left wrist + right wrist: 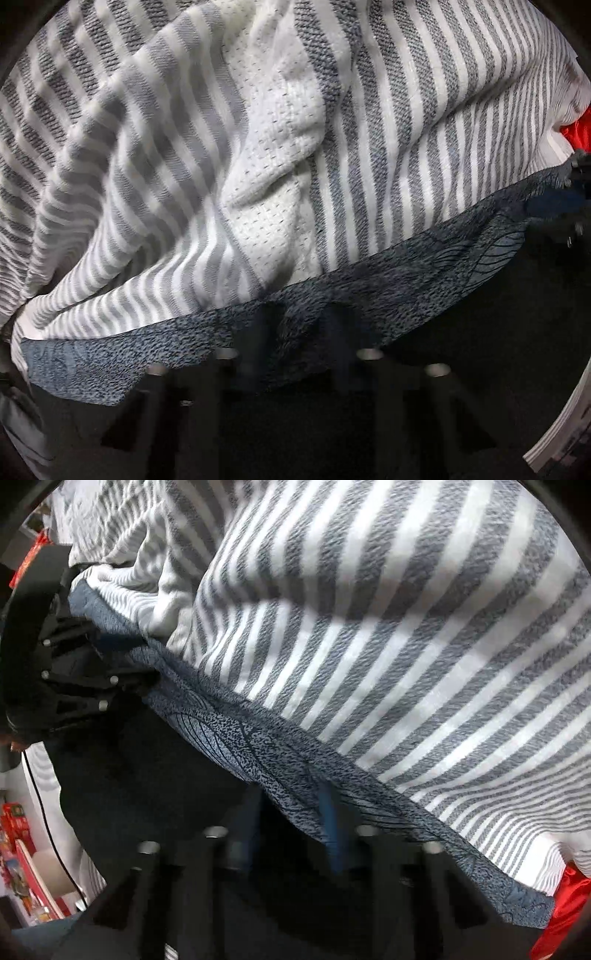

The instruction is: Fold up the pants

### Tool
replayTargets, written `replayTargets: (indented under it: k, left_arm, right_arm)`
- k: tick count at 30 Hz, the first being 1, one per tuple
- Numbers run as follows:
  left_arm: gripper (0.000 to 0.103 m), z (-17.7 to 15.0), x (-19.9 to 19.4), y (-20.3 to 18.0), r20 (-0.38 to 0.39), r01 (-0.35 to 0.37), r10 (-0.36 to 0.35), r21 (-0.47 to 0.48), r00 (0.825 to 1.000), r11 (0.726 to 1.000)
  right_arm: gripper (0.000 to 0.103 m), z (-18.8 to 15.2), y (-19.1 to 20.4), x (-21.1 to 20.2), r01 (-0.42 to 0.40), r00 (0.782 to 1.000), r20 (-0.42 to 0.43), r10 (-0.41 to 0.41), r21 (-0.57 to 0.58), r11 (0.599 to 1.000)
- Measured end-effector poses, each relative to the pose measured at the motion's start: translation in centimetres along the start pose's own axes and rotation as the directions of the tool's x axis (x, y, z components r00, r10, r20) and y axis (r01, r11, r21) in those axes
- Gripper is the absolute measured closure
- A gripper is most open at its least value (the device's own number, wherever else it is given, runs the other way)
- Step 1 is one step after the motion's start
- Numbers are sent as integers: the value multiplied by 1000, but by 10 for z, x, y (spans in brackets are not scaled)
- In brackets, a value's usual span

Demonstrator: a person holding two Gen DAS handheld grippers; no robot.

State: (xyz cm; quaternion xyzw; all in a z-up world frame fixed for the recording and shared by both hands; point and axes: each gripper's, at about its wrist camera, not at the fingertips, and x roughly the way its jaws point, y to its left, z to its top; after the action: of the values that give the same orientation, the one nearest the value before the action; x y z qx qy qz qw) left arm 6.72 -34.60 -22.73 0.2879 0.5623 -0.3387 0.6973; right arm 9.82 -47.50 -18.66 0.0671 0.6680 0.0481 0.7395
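While no writing reads, each hand-held gripper pinches the pants' waistband.

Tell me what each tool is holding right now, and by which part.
Both are shut on the striped pants, pinching the dark blue-grey edge band: the left tool at one spot, the right tool further along the same band.

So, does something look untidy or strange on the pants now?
Yes. The striped pants lie bunched in loose folds, and the white inner side shows in the middle, so part is turned inside out. Both grippers pinch the blue waistband.
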Motion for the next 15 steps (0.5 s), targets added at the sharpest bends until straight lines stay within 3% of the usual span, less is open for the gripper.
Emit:
replayTargets:
  k: [4,6,10,14,15]
  left_arm:
    - [96,14,-12,-2,30,-33,34,-31,999,999]
    - [96,20,-17,11,49,-55,59,-82,997,995]
    - [96,19,1,32,-3,-104,105,-141,994,985]
    - [95,18,-15,23,34,-117,123,-142,992,983]
    - [95,15,-21,22,36,-105,111,-145,993,984]
  right_arm:
    - [103,7,-8,-20,32,998,44,-33,26,999]
    - [103,16,-15,-28,23,998,61,-26,49,999]
    - [103,20,-27,-18,-8,999,53,3,106,994]
    - [96,2,-28,-29,-59,996,75,48,157,986]
    - [88,-3,-25,-34,-43,996,78,32,144,989]
